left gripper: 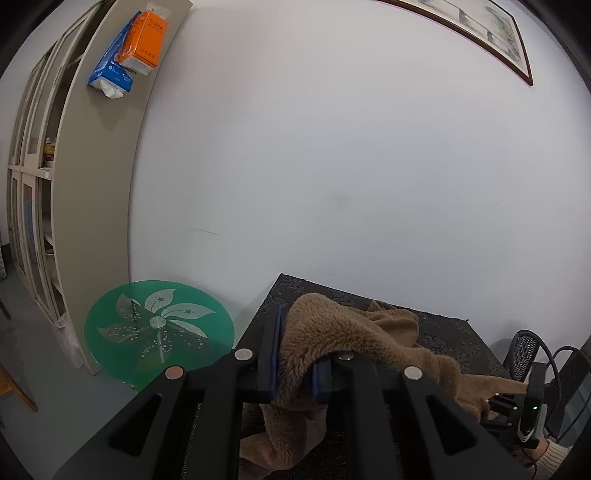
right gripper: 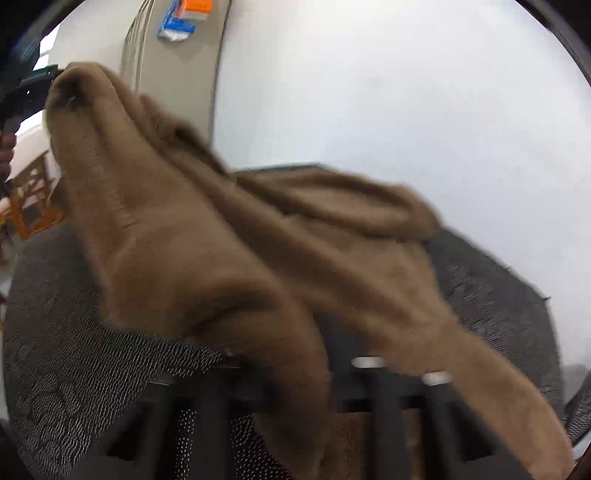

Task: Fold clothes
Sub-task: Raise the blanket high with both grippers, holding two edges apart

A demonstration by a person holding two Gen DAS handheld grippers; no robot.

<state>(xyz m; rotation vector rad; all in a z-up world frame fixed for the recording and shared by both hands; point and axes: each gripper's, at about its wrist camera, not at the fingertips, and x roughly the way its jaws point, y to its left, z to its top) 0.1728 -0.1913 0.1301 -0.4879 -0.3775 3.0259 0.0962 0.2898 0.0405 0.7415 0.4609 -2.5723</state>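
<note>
A brown fleece garment point(left gripper: 347, 332) is lifted above a table covered in dark patterned cloth point(left gripper: 450, 332). My left gripper point(left gripper: 295, 358) is shut on a bunched edge of the garment, which sits between its blue pads point(left gripper: 274, 343). In the blurred right wrist view the garment point(right gripper: 221, 240) stretches from the left gripper point(right gripper: 40, 81) at the upper left down over my right gripper point(right gripper: 295, 373). The cloth covers the right fingertips and runs down between the fingers, so it looks held. The left wrist view shows the right gripper point(left gripper: 504, 402) low at the right, where the cloth ends.
A round green glass side table point(left gripper: 159, 325) stands left of the dark table, against a beige cabinet point(left gripper: 92, 166) with tissue packs point(left gripper: 129, 48) on top. A white wall with a framed picture point(left gripper: 491, 33) lies behind. A black mesh chair point(left gripper: 524, 350) is at the right, a wooden chair point(right gripper: 29, 210) at the left.
</note>
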